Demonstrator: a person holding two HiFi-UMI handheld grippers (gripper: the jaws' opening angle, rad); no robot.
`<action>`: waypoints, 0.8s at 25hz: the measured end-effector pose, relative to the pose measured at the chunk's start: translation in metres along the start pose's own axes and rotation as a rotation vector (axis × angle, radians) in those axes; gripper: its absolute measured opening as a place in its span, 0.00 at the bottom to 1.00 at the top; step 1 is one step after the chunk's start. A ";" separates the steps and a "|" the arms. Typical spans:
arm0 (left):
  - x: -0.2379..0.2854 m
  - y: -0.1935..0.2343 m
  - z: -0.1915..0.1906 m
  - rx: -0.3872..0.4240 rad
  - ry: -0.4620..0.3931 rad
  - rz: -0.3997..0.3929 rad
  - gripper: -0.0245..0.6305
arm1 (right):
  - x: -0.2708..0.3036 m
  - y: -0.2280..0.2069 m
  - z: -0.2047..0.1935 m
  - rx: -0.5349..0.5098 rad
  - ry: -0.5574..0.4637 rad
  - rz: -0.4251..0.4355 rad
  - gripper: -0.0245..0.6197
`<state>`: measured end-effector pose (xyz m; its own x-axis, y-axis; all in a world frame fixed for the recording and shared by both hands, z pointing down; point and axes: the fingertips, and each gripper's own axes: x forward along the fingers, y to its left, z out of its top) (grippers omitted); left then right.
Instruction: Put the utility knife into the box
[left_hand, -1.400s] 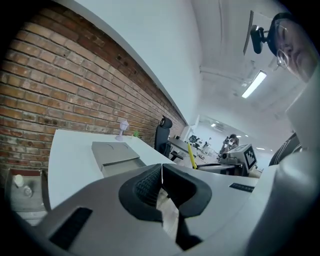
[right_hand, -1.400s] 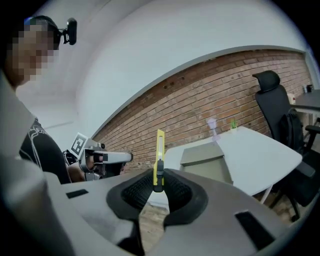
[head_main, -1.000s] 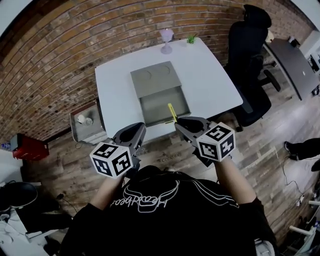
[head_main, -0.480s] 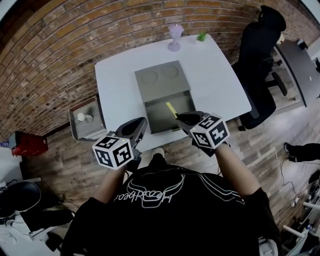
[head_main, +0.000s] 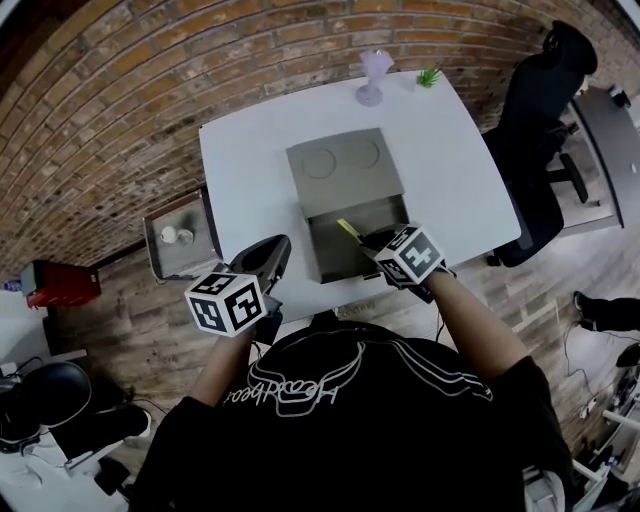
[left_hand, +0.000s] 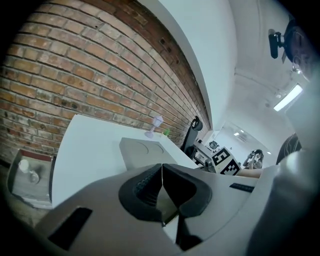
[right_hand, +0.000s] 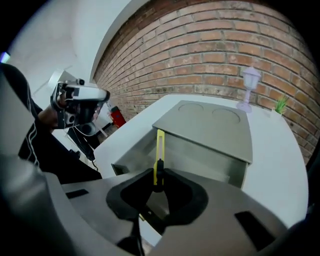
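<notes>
A grey box (head_main: 352, 247) (right_hand: 200, 150) stands open on the white table (head_main: 245, 190), its lid (head_main: 342, 170) pushed back over the far half. My right gripper (head_main: 372, 240) (right_hand: 158, 184) is shut on a yellow utility knife (head_main: 349, 230) (right_hand: 159, 157). The knife sticks out forward over the box's open compartment. My left gripper (head_main: 275, 252) (left_hand: 161, 192) hangs shut and empty by the table's near edge, left of the box.
A purple lamp-shaped ornament (head_main: 372, 77) and a small green plant (head_main: 430, 76) stand at the table's far edge. A black office chair (head_main: 545, 130) is to the right. A grey bin (head_main: 178, 235) sits on the floor left of the table. A brick wall runs behind.
My right gripper has carried the knife forward from the table's near edge to over the open box. The left gripper has stayed roughly in place.
</notes>
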<state>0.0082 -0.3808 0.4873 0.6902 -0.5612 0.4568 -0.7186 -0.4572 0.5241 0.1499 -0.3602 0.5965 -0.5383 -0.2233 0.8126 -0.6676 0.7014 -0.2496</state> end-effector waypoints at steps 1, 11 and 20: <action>-0.001 0.006 0.002 -0.013 -0.004 0.006 0.09 | 0.004 -0.002 -0.002 -0.016 0.024 -0.003 0.14; -0.021 0.044 0.007 -0.108 -0.031 0.073 0.09 | 0.037 -0.030 -0.030 -0.100 0.225 -0.115 0.14; -0.047 0.066 0.007 -0.124 -0.074 0.201 0.09 | 0.041 -0.028 -0.016 -0.142 0.202 -0.091 0.15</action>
<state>-0.0725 -0.3896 0.4950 0.5227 -0.6833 0.5097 -0.8220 -0.2455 0.5139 0.1546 -0.3778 0.6447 -0.3564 -0.1602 0.9205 -0.6217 0.7761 -0.1057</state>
